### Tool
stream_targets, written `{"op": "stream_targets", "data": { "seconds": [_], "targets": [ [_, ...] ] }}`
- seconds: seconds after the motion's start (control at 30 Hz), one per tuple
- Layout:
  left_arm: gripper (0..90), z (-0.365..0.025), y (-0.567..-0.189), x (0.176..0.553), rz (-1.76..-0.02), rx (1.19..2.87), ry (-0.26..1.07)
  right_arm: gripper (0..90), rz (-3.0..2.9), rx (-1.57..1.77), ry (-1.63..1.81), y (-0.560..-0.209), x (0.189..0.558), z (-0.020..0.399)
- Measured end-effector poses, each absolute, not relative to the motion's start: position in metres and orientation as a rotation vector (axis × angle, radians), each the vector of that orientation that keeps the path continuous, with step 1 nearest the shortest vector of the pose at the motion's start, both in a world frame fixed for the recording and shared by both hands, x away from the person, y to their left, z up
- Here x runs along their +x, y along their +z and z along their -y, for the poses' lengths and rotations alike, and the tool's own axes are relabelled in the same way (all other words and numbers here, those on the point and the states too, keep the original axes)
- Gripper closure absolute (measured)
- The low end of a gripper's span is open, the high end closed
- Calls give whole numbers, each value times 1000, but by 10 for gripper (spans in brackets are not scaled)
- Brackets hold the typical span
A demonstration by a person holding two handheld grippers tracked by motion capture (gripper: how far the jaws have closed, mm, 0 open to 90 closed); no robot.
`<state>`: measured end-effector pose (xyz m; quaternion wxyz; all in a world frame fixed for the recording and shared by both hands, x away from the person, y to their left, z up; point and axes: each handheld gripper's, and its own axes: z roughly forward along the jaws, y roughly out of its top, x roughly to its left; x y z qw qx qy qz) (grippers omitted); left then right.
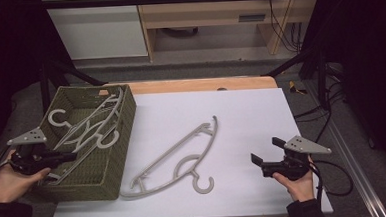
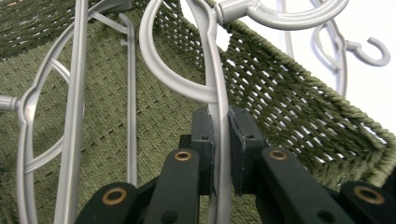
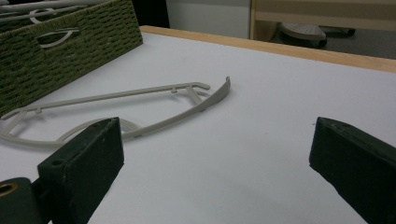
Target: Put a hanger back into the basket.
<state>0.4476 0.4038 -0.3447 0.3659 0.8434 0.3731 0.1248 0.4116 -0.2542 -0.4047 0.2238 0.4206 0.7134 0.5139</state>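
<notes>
Several grey plastic hangers [image 1: 89, 128] lie in a green woven basket [image 1: 109, 177] at the table's left. My left gripper [image 1: 71, 156] reaches into the basket's near end, shut on the thin arm of one hanger [image 2: 219, 84]; in the left gripper view [image 2: 219, 126] the pads pinch that arm from both sides. One more grey hanger [image 1: 173, 149] lies flat on the white table top, hook toward the front. My right gripper [image 1: 267, 151] hovers low at the right front, open and empty, jaws wide [image 3: 217, 149], pointing toward that hanger [image 3: 140, 100].
The basket wall [image 2: 289, 102] rises just right of the held hanger. A wooden table edge [image 1: 200, 84] runs along the back of the white sheet [image 1: 251, 115]. Black frame bars and cables stand at both sides.
</notes>
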Motion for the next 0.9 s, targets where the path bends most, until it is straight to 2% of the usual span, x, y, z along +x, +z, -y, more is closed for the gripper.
{"op": "stream_targets", "data": {
  "seconds": [0.2,0.9],
  "targets": [
    [813,-406,-341,456,-944,2185,318,34,-1977,1154,1418,-405,412,254],
    [805,-407,-367,460,-995,2203,247,33,-1976,1151,1415,-406,412,254]
  ]
}}
